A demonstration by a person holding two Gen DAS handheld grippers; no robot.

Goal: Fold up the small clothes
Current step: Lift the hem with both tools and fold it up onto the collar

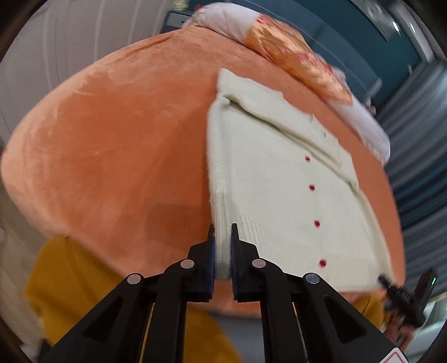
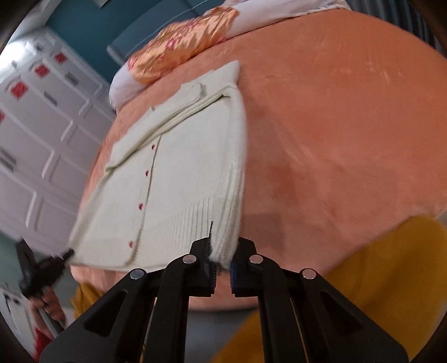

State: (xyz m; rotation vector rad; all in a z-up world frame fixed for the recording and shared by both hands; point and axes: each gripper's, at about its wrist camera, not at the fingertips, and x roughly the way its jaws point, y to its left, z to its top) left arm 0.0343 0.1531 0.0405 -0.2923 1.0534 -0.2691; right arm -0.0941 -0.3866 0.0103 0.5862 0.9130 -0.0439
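Note:
A cream knitted cardigan (image 1: 279,181) with red buttons lies face up on an orange bedspread (image 1: 111,125), its sleeves folded across the chest. My left gripper (image 1: 222,233) is shut on one corner of the ribbed hem, lifted a little off the bed. At the opposite hem corner, the tip of my right gripper (image 1: 387,280) shows at the lower right. In the right wrist view the cardigan (image 2: 167,181) stretches away to the left, and my right gripper (image 2: 225,244) is shut on its near hem corner. My left gripper (image 2: 67,254), held by a hand, pinches the far corner.
Orange satin and pale pillows (image 1: 293,55) lie along the far edge of the bed. White panelled cupboards (image 2: 36,125) stand beyond the bed, with a blue wall (image 2: 92,25) behind. The person's yellow trousers (image 1: 69,279) are close under both grippers.

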